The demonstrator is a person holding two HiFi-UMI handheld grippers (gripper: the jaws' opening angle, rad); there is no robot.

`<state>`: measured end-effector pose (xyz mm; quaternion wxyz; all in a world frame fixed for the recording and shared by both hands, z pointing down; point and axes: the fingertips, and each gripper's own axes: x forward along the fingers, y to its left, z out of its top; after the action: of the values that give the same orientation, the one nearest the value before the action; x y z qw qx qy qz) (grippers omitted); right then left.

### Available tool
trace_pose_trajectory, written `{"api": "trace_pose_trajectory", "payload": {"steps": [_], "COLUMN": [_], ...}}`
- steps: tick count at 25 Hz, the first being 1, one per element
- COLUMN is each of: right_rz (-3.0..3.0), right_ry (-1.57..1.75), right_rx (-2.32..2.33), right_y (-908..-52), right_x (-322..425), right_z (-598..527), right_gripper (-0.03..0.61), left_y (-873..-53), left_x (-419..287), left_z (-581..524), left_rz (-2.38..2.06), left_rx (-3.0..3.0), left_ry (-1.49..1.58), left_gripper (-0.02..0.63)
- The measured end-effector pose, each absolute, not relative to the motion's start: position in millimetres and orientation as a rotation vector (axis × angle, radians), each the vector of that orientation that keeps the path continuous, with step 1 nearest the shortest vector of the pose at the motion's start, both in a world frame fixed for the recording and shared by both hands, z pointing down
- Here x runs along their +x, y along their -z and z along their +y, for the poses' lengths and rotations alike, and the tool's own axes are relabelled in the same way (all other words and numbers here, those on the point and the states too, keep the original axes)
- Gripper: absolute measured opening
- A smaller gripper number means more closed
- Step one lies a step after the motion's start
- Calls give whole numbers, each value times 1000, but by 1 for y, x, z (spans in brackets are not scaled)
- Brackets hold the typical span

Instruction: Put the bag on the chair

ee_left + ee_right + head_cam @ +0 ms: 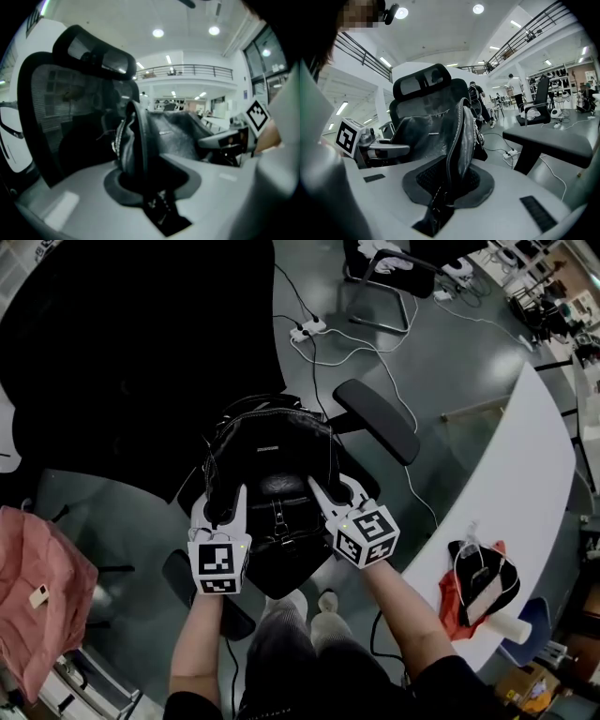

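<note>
i've got the black bag (pixel 272 451) pinched from both sides. the left gripper (pixel 221 507) is clamped on the bag's left edge, and in the left gripper view the dark leather fold and its zipper stand right between the pads. the right gripper (pixel 336 493) is closed on the opposite edge in the same way, and the right gripper view shows the seam rising straight out from between its jaws. neither gripper is empty, and the bag hangs stretched between them with its front panel facing up toward the head camera.

the bag sits over the seat of the chair (pixel 423 84), whose tall back and headrest stand just behind it in both gripper views. one grey armrest (pixel 375 418) lies just beyond the bag to the right. from here i cannot tell if the bag's bottom is touching the seat.

off to the left a pink backpack (pixel 37 601) lies well apart from the chair. on the right a curved white desk (pixel 525 484) carries a black and red bundle (pixel 478 587). a power strip (pixel 307 331) with white cables lies on the grey floor (pixel 450 343) beyond the chair.
</note>
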<state>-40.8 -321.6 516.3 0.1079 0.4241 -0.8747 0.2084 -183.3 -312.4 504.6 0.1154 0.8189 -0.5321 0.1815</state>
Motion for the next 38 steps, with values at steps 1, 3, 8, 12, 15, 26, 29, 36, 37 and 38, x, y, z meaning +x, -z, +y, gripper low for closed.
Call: {"api": "trace_pose_trajectory", "payload": {"steps": [1,3,8,12,15,26,29,36,37,38], "right_rz": [-2573,-2571,-2566,-2554,-2539,-2473,-2462,-2390,-2370,-2353], "right_ry": [-618,-629,-644,-656,-674,-768,-780,-846,-863,-874], "right_rx": [1240,1224,1191,1175,1164,1156,1155,1126,1129,1139], "right_y": [-522,-534,-559,-576,-590,-634,-642,-660,-665,-669], "right_x": [-43,-48,-60,-71,-75,-78,-77,-76,-75,-73], "right_z": [-324,-328,-340,-348,-349,-343,-344,-340,-337,-335], "right_gripper": [44,44,48,54,57,77,84,100,105,112], "left_y": [-510,-521,-545,-561,-574,-616,-623,-646,-651,-654], "left_x": [-186,-190,-202,-212,-217,-224,-225,-228,-227,-226], "left_z": [-314,-317,-326,-331,-331,-325,-326,-322,-321,-320], "left_rz": [-1563,-1573,-1590,-1603,-1596,-1565,-1560,-1509,-1491,-1480], "left_rx": [2391,2380,2358,2332,2311,2212,2186,2084,2061,2050], "left_ry": [-537,-545,-548,-562,-575,-637,-652,-669,-669,-673], "left_gripper": [106,106,106,107,109,133,141,160,161,164]}}
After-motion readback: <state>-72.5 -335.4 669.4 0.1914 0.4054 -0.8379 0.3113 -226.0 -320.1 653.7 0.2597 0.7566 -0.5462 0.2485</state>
